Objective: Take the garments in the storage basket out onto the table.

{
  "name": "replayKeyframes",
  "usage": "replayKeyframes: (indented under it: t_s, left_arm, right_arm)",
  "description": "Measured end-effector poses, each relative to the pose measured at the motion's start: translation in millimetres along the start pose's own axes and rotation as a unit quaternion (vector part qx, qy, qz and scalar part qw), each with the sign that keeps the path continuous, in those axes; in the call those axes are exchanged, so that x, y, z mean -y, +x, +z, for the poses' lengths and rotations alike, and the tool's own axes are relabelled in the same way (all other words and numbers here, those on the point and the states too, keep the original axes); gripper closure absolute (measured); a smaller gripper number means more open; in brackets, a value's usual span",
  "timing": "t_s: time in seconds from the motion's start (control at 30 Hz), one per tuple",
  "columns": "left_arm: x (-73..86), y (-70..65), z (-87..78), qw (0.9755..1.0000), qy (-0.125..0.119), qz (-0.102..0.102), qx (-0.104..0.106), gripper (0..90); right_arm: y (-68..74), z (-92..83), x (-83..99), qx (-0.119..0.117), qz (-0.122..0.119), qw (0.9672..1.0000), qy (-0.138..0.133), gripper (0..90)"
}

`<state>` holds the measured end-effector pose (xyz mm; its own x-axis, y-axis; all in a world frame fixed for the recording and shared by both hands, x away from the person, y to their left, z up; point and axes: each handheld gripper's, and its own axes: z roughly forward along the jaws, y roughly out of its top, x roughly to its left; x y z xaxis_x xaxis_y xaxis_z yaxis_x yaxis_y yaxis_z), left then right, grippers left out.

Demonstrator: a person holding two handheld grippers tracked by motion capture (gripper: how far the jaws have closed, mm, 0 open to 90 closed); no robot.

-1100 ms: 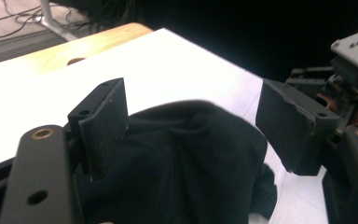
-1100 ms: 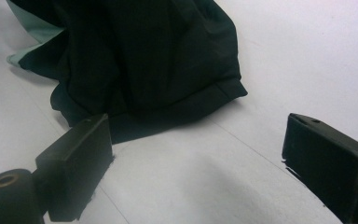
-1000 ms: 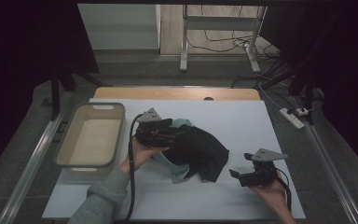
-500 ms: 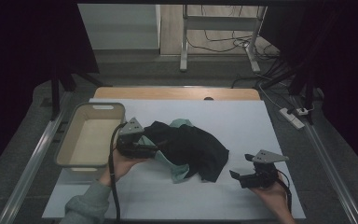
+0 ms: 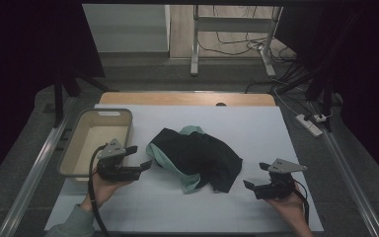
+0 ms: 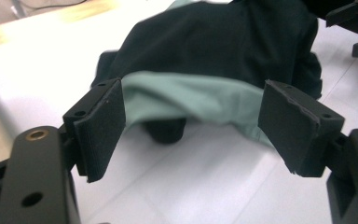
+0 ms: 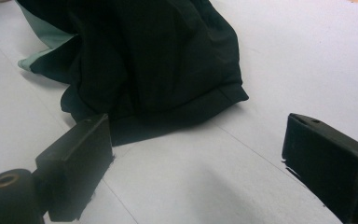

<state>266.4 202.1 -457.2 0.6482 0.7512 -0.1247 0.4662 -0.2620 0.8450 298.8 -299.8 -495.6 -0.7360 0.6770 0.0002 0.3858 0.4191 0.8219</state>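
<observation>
Fingers of the left gripper stand wide apart and empty, just beside the mint-green hem of a dark garment crumpled mid-worktop. Right gripper, likewise spread and empty, sits near the garment's opposite corner. Cloth appears light, limp and non-fragile; a pinch at an edge or corner likely suits best. Beige bin stands alongside.

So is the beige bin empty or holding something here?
Empty: the beige bin shows a bare floor; the dark garment lies on the table beside it.
</observation>
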Motion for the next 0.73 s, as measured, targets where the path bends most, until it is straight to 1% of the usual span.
replayKeyframes:
  t_s: [0.07, 0.1, 0.17, 0.23, 0.33, 0.43, 0.57, 0.73]
  left_arm:
    - [8.1, 2.3, -7.2, 1.0, 0.001, -0.003, -0.009, 23.5]
    - [8.1, 2.3, -7.2, 1.0, 0.001, -0.003, -0.009, 23.5]
    - [15.2, 3.7, -14.4, 0.9998, 0.003, -0.004, -0.019, 23.5]
    - [24.1, 5.1, -24.0, 0.9997, 0.0, -0.013, -0.021, 23.5]
    - [28.6, 5.3, -28.8, 0.9996, -0.003, -0.015, -0.023, 23.5]
    - [34.6, 5.3, -33.2, 0.9995, 0.004, -0.014, -0.028, 23.0]
    - [36.2, 5.8, -33.6, 0.9994, 0.005, -0.016, -0.029, 22.6]
    - [34.6, 5.9, -33.3, 0.9994, 0.004, -0.014, -0.03, 22.3]
  right_arm:
    - [-0.1, -0.2, -0.1, 0.001, 0.0, 1.0, -0.001, 7.5]
    - [-0.1, -0.2, -0.1, 0.001, 0.0, 1.0, -0.001, 7.5]
    - [-0.1, -0.2, -0.3, 0.001, -0.002, 1.0, -0.003, 7.5]
    - [0.3, -0.7, -0.5, 0.002, -0.002, 1.0, -0.004, 7.6]
    - [0.1, -1.2, -0.6, 0.002, -0.002, 1.0, -0.008, 7.6]
    - [0.3, -2.1, -0.8, 0.003, -0.003, 0.9999, -0.01, 7.6]
    - [0.7, -2.7, -1.2, 0.004, -0.006, 0.9999, -0.013, 7.7]
    - [1.7, -4.4, -1.3, 0.004, -0.007, 0.9998, -0.021, 7.7]
